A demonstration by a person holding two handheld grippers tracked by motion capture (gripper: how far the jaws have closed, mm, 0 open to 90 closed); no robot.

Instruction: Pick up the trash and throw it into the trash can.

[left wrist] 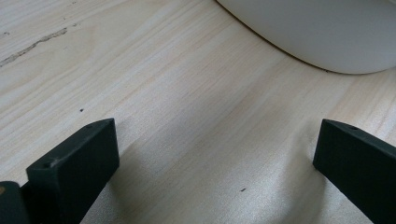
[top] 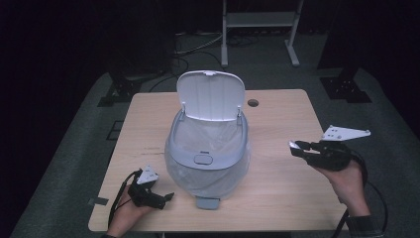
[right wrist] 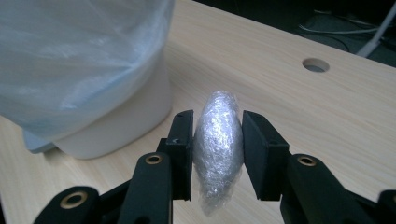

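Note:
A white pedal bin (top: 208, 148) stands in the middle of the table, its lid (top: 210, 95) tipped up and a clear bag (right wrist: 79, 60) lining it. To its right, my right gripper (top: 297, 147) hovers above the table, shut on a crumpled ball of clear plastic wrap (right wrist: 218, 149) squeezed between both pads. My left gripper (top: 166, 197) rests on the table at the front left, close to the bin's base (left wrist: 317, 32). Its jaws stand wide apart with bare wood between them.
The bin's foot pedal (top: 207, 202) sticks out toward the front edge. A round cable hole (top: 253, 103) sits in the light wooden tabletop (top: 287, 198) behind the bin. Beyond the table are dark floor and a white metal frame (top: 260, 29).

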